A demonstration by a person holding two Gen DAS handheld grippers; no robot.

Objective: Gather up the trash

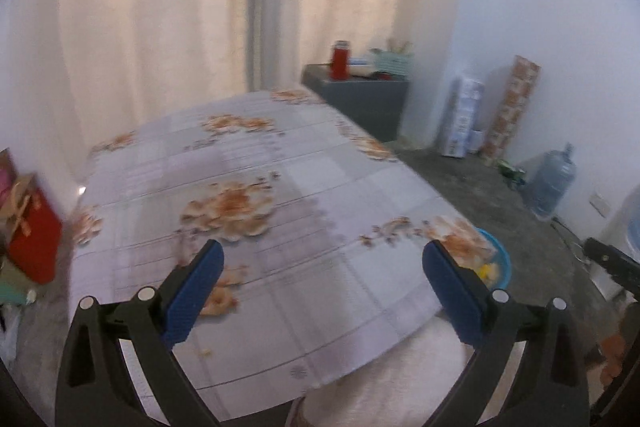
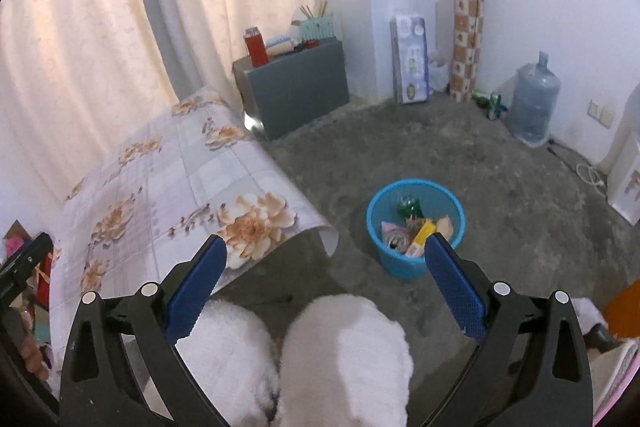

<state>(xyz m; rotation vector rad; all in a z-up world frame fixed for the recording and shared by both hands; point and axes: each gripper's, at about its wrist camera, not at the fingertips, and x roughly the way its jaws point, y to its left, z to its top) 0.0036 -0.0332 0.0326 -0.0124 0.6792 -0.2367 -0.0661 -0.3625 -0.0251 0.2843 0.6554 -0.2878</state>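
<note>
The blue bin (image 2: 416,227) stands on the grey floor (image 2: 500,187), just off the near corner of the table. It holds mixed trash (image 2: 416,231): a crushed can, a yellow carton, paper scraps and a green wrapper. From my left wrist camera, only a sliver of the bin's rim shows past the table edge.

My right gripper (image 2: 326,279) hangs above the floor between table and bin, its blue pads (image 2: 196,279) spread wide with nothing between them. Below it I see two white fluffy slippers (image 2: 344,359). My left gripper (image 1: 322,283) hovers over the table, jaws likewise fully apart and empty; this view is motion-blurred.

The table carries a floral cloth (image 1: 260,195) whose corner curls down at the near end. I see no loose items on the cloth.

Beyond the table stands a grey cabinet (image 2: 296,87) with a red container (image 2: 256,47) and a teal holder with sticks (image 2: 316,27) on top. Against the far wall are a white carton (image 2: 410,59), a patterned roll (image 2: 468,35) and a large water jug (image 2: 534,99). Cream curtains (image 2: 100,27) cover the window side.
</note>
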